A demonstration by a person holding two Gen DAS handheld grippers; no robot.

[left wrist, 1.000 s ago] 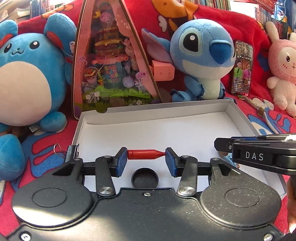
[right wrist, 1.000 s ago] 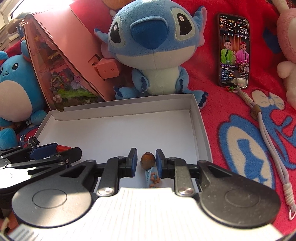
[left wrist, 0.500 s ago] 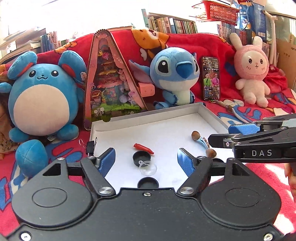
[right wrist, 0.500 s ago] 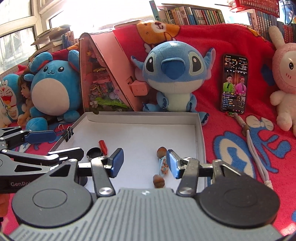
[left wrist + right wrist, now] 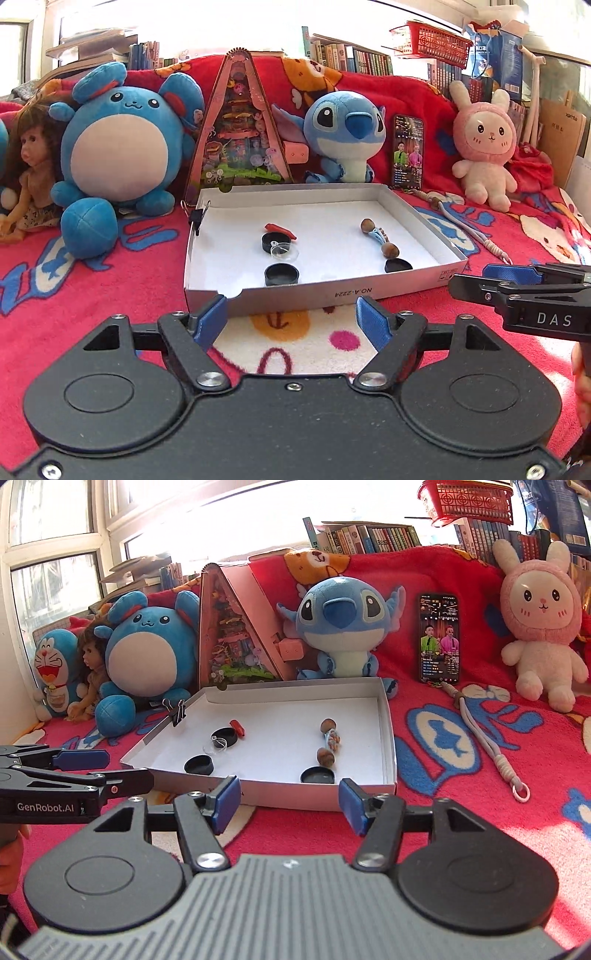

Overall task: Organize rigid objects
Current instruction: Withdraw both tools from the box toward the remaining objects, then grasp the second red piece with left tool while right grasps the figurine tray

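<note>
Both tongs, left (image 5: 291,317) and right (image 5: 284,799), have just been opening and stand wide, empty, below the white box (image 5: 421,218) holding the red piece (image 5: 279,229) and bead charm (image 5: 378,238) mid-frame. Drop-off looks finished; next comes finding another loose item.

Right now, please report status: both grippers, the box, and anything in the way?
Left gripper and right gripper open, empty, jaws just opened. Box holds red piece, caps, trinket. Nothing in the way.
</note>
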